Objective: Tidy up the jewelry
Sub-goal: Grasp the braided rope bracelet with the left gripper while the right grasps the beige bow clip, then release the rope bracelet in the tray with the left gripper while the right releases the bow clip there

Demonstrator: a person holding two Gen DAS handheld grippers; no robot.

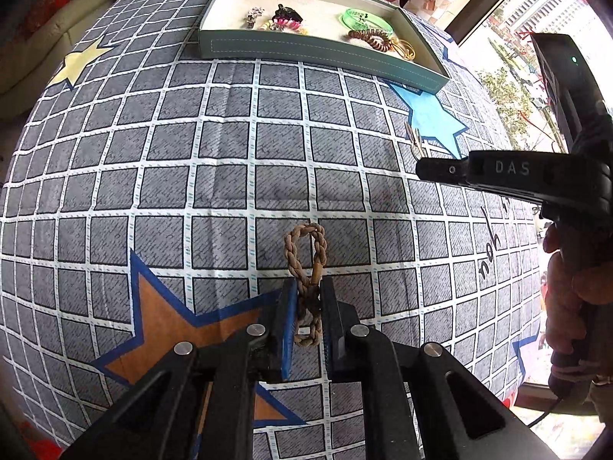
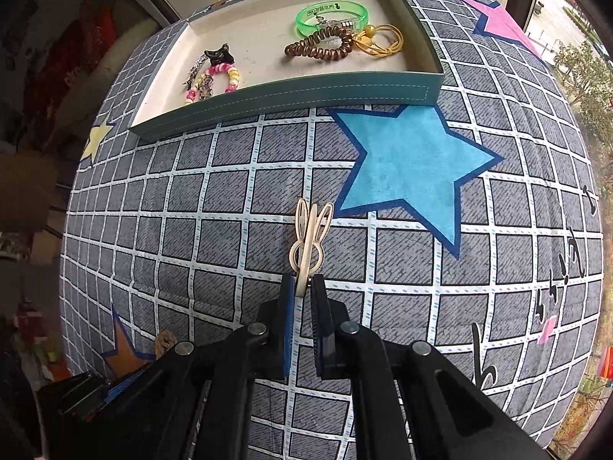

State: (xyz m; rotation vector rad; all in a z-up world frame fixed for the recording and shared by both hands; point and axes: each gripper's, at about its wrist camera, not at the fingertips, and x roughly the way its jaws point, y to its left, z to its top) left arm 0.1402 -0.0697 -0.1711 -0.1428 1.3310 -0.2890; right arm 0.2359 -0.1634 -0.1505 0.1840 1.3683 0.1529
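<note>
My left gripper [image 1: 308, 287] is shut on a brown braided rope bracelet [image 1: 306, 253], whose loop sticks out past the fingertips over the checked cloth. My right gripper [image 2: 302, 283] is shut on a cream rabbit-shaped hair clip [image 2: 310, 237], ears pointing forward. The right gripper also shows in the left wrist view [image 1: 425, 166], with the clip [image 1: 413, 140] at its tip. A teal tray [image 1: 325, 51] at the far side holds a green bangle [image 2: 331, 17], a brown coil tie [image 2: 318, 48], a yellow cord [image 2: 383, 40], a pink bead bracelet [image 2: 218, 78] and a black clip [image 2: 218, 55].
The cloth has a blue star [image 2: 410, 165] just before the tray, an orange star [image 1: 164, 322] near my left gripper and a yellow star [image 1: 76, 63] at far left. A window [image 1: 536, 38] runs along the right side. The table edge falls off at left.
</note>
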